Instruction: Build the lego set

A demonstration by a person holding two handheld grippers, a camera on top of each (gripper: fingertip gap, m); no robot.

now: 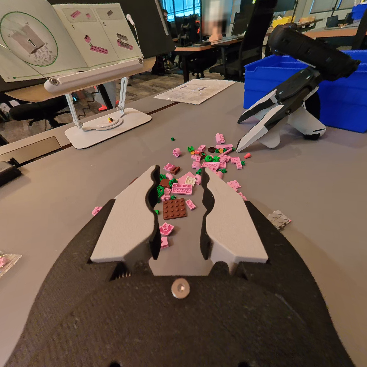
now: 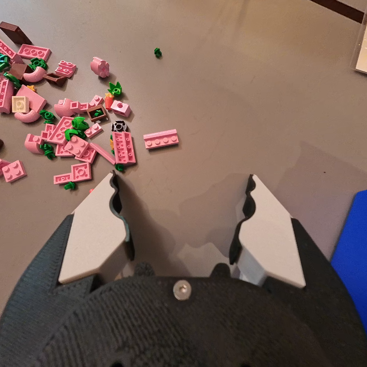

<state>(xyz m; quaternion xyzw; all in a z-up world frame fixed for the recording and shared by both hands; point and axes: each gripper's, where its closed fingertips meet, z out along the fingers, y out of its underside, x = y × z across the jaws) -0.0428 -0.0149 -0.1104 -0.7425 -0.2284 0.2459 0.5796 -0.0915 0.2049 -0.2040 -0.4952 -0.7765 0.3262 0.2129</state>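
Ridged black printed plastic fills the bottom of the left wrist view, carrying the left gripper point(image 1: 180, 170), whose pale wavy-edged fingers stand parted with nothing between them. Below that gap, on the grey table point(image 1: 59, 198), lies a square brown studded plate point(image 1: 174, 209) with small pink pieces near it. Beyond the fingertips spreads the lego pile point(image 1: 202, 164): pink plates, curved pink bricks, green leaf bits, a few brown ones. A grey studded piece point(image 1: 279, 219) sits apart to the right. Farther off, a white stand point(image 1: 107, 123) props the open instruction booklet point(image 1: 69, 37); a paper sheet point(image 1: 195, 91) lies flat by a blue bin point(image 1: 341, 103), its contents hidden. The right gripper point(image 1: 241, 137) leans down, one tip touching the table at the pile's edge.

From the right wrist view, the right gripper point(image 2: 182, 176) is spread wide and empty over bare table point(image 2: 238, 79). A pink ridged four-stud plate point(image 2: 160, 139) lies alone ahead, the lego pile point(image 2: 65, 123) to its left; the blue bin point(image 2: 351, 248) edges the right.
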